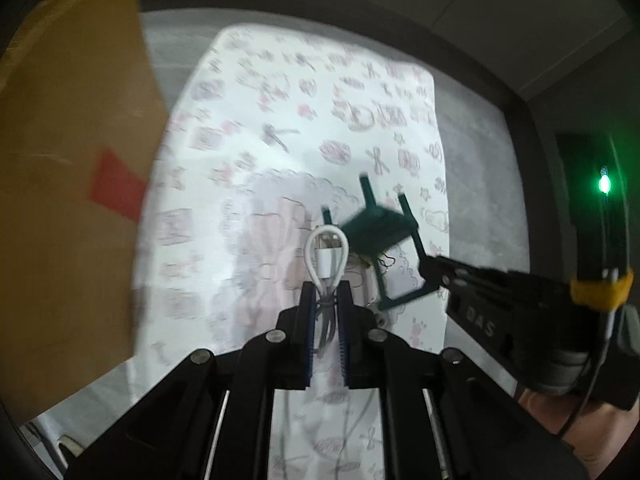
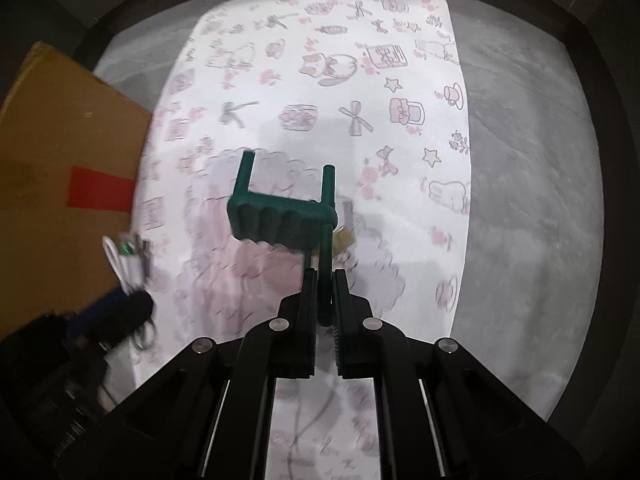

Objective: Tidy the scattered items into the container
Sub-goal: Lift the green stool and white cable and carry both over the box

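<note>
The left hand-held gripper [image 1: 327,300] squeezes a bundled white cable [image 1: 326,258] and holds it up above the patterned cloth [image 1: 280,100] on the grey tabletop [image 2: 532,200]. The right hand-held gripper [image 2: 324,292] pinches a green plastic frame [image 2: 284,216] by one thin leg. A brown cardboard box [image 2: 60,152] stands at the left.

Cardboard box [image 1: 68,184] (frame-cropped) and cloth print [image 1: 280,92] blurred.

My left gripper [image 1: 325,292] is clamped on a coiled white cable [image 1: 326,258] above the patterned cloth [image 1: 280,120]. Right of the cable, my right gripper [image 1: 434,266] grips a green frame [image 1: 380,228]. Cardboard box [image 1: 68,200] stands left of the cable.
</note>
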Available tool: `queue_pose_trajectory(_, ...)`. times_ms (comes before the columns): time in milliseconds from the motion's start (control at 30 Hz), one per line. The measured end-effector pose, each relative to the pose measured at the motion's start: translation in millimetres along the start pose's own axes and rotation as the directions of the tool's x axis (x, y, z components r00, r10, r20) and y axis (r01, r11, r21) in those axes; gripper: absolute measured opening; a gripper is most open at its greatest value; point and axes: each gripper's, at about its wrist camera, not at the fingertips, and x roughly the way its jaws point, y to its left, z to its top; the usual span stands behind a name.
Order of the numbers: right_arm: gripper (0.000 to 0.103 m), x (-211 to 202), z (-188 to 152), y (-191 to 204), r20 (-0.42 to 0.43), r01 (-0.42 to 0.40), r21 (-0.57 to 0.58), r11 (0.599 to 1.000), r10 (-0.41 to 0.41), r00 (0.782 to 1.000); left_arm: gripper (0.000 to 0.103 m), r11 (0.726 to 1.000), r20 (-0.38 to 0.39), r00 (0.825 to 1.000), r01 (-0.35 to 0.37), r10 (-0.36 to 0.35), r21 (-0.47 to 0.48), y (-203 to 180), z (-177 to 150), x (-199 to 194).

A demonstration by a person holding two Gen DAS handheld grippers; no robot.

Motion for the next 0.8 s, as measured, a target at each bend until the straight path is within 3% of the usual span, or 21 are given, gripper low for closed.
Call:
queue_pose_trajectory(67, 0.0, -19, -8, 3, 0.013, -0.002, -0.001, 1.0, 0.002, 1.0, 0.01, 1.0, 0.017, 1.0, -0.004, 0.004, 0.0, 7, -4, -23)
queue_pose_trajectory(400, 0.0, -82, -44, 45, 0.081, 0.004, -0.026, 1.0, -0.002, 0.997, 0.01, 1.0, 0.064, 0.998, -0.002, 0.001, 0.025, 25, -43, -98)
queue_pose_trajectory(500, 0.0, -75, -54, 44, 0.06, 0.011, -0.031, 0.999, -0.009, 0.998, 0.01, 1.0, 0.055, 0.998, 0.009, -0.011, 0.03, 31, -53, -94)
queue_pose_trajectory(700, 0.005, -28, -89, 38, -0.035, 0.016, -0.013, 1.0, -0.016, 0.999, 0.01, 1.0, -0.022, 1.0, 0.007, -0.006, 0.029, 41, -78, -46)
queue_pose_trajectory(800, 0.016, 0, -100, 35, -0.093, 0.033, -0.016, 0.999, -0.034, 0.995, 0.01, 1.0, -0.066, 0.998, 0.014, -0.012, 0.018, 45, -89, -18)
